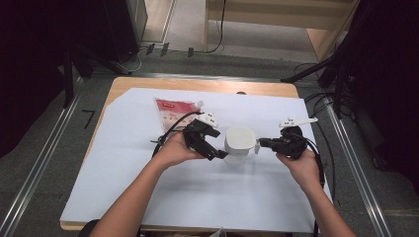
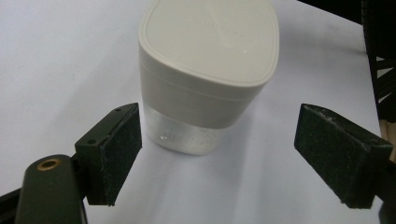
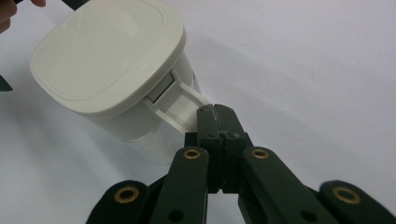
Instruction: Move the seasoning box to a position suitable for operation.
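A white container (image 1: pixel 240 143) with a rounded square lid and a clear lower body stands upright in the middle of the white sheet. My left gripper (image 1: pixel 220 143) is open just to its left. In the left gripper view the container (image 2: pixel 205 70) stands ahead of the wide gap of the left gripper (image 2: pixel 233 154), and neither pad touches it. My right gripper (image 1: pixel 260 143) comes in from the right, shut. In the right gripper view the right gripper's (image 3: pixel 215 108) tips rest against the white latch tab (image 3: pixel 180 105) that sticks out under the lid of the container (image 3: pixel 107 70); no tab shows between the jaws.
A red-and-white pouch (image 1: pixel 173 111) lies flat at the back left of the white sheet (image 1: pixel 123 187), which covers most of the wooden table (image 1: pixel 148 84). Black cables trail from both grippers. Dark stands and rails flank the table.
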`<state>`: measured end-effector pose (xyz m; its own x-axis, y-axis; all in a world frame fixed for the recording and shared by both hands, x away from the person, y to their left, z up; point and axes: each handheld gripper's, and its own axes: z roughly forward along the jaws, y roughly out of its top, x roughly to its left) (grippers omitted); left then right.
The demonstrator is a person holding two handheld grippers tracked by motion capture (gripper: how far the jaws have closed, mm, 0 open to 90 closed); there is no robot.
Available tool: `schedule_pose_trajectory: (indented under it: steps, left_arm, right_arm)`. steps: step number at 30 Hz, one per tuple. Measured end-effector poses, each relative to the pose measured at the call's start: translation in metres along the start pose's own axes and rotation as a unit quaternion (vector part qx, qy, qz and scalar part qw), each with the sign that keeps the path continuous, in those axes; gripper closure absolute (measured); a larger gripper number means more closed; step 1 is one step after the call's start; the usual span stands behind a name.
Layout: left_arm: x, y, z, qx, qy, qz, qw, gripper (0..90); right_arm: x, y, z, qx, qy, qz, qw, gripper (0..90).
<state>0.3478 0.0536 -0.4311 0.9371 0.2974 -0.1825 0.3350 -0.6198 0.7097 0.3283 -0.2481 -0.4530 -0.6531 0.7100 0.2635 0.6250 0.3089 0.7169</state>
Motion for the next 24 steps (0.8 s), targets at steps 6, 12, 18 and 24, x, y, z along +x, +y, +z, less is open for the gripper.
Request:
schedule_pose_trajectory:
  steps: [6, 12, 18, 24]
  left_arm:
    - [0.006, 0.003, 0.005, 0.005, -0.008, 0.000, 1.0000, 16.8]
    - [0.007, 0.009, 0.008, 0.006, -0.015, 0.004, 0.9999, 18.0]
    - [0.010, 0.009, 0.013, 0.005, -0.015, 0.007, 0.9999, 17.3]
    - [0.011, 0.014, 0.019, 0.015, -0.012, 0.011, 0.9998, 14.8]
  right_arm:
    - [0.000, 0.000, 0.000, -0.001, 0.001, 0.000, 1.0000, 90.0]
    - [0.000, 0.000, 0.000, -0.001, -0.003, -0.003, 1.0000, 90.0]
    - [0.000, 0.000, 0.001, -0.003, -0.004, -0.002, 1.0000, 90.0]
    - [0.000, 0.000, 0.001, -0.003, -0.005, -0.002, 1.0000, 90.0]
